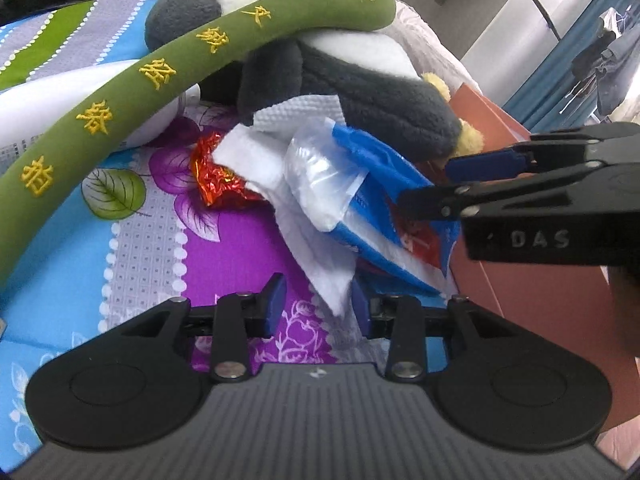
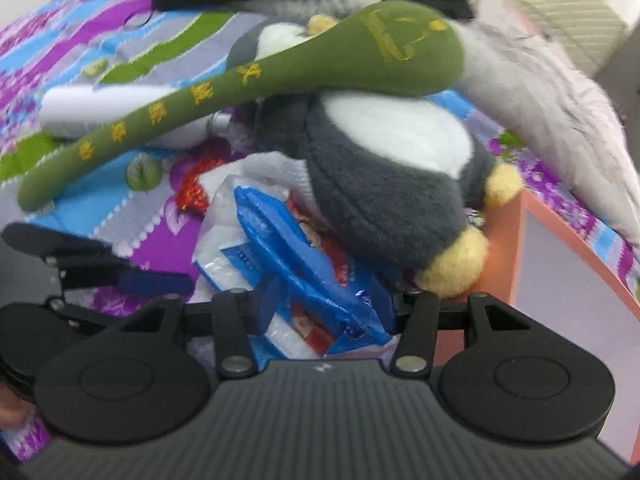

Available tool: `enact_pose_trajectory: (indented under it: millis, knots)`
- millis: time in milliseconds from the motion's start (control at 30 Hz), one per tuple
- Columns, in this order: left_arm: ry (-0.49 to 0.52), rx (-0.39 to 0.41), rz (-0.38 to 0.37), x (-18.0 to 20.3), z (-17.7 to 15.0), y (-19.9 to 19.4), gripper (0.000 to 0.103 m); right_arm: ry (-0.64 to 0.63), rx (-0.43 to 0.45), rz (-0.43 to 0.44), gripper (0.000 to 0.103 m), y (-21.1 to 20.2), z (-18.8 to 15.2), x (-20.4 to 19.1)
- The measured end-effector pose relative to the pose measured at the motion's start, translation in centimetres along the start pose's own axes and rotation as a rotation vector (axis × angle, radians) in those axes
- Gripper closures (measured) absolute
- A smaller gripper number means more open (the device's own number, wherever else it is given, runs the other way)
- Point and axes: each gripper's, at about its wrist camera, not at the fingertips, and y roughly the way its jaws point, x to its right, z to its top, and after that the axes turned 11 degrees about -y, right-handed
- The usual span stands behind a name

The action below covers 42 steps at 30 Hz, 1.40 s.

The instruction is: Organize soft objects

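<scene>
one grey-and-white plush penguin lies on the bed. across its top rests one green plush stick with yellow stitching. just in front of the penguin: one blue tissue pack, one loose white paper towel, one red foil wrapper. left of the penguin, one white bottle. right of it, one orange box. two tongs: left, right.

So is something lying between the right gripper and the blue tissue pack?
Nothing visible does. The right gripper has its open jaws already on either side of the blue tissue pack. The grey plush penguin lies just beyond, partly over the pack.
</scene>
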Motion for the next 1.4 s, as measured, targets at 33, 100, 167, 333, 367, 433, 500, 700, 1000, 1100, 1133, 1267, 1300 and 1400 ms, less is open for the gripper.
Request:
enact_pose_trajectory:
  millis: [33, 100, 167, 333, 367, 433, 500, 700, 1000, 1100, 1133, 1267, 1300, 1400]
  knots:
    - [-0.001, 0.001, -0.002, 0.0, 0.1, 0.1, 0.076, -0.007, -0.008, 0.028, 0.052, 0.2, 0.1, 0.1]
    - [0.0, 0.003, -0.003, -0.1, 0.3, 0.3, 0.089, -0.023, -0.027, 0.051, 0.053, 0.9, 0.2, 0.3]
    - [0.002, -0.005, -0.004, -0.3, 0.4, 0.6, 0.098, -0.017, -0.032, 0.065, 0.073, 1.1, 0.3, 0.6]
    - [0.0, 0.002, 0.017, -0.5, 0.5, 0.3, 0.101, -0.014, 0.014, 0.057, 0.093, -0.3, 0.1, 0.3]
    - [0.005, 0.008, 0.021, -0.4, 0.5, 0.1, 0.101, -0.014, 0.029, 0.047, 0.093, -0.9, -0.1, 0.1]
    - [0.011, 0.013, 0.019, -0.5, 0.4, -0.5, 0.102, -0.004, 0.055, 0.033, 0.095, -2.0, -0.4, -0.1]
    - [0.0, 0.018, 0.016, -0.6, 0.3, -1.4, 0.102, 0.031, 0.076, 0.028, 0.095, -3.1, -0.9, -0.1]
    - [-0.042, 0.061, 0.018, -0.9, -0.4, -5.4, 0.102, 0.143, 0.127, 0.004, 0.097, -6.3, -2.9, -1.4]
    - [-0.06, 0.102, 0.051, -1.0, -3.4, -12.1, 0.102, 0.261, 0.157, 0.015, 0.097, -10.0, -5.7, -5.0]
    - [-0.065, 0.096, 0.07, -1.2, -4.9, -14.0, 0.102, 0.268, 0.155, -0.01, 0.097, -10.9, -6.5, -6.5]
    - [-0.063, 0.095, 0.076, -1.3, -5.4, -14.6, 0.102, 0.272, 0.152, -0.015, 0.097, -11.1, -6.7, -7.1]
    - [-0.069, 0.088, 0.108, -1.6, -7.7, -16.6, 0.102, 0.31, 0.132, -0.021, 0.097, -11.1, -8.3, -8.9]
    - [-0.07, 0.088, 0.117, -1.7, -8.2, -17.0, 0.102, 0.326, 0.125, -0.024, 0.097, -10.9, -8.7, -9.2]
    - [-0.082, 0.087, 0.14, -2.0, -9.0, -17.8, 0.101, 0.361, 0.11, -0.021, 0.094, -10.1, -9.4, -9.6]
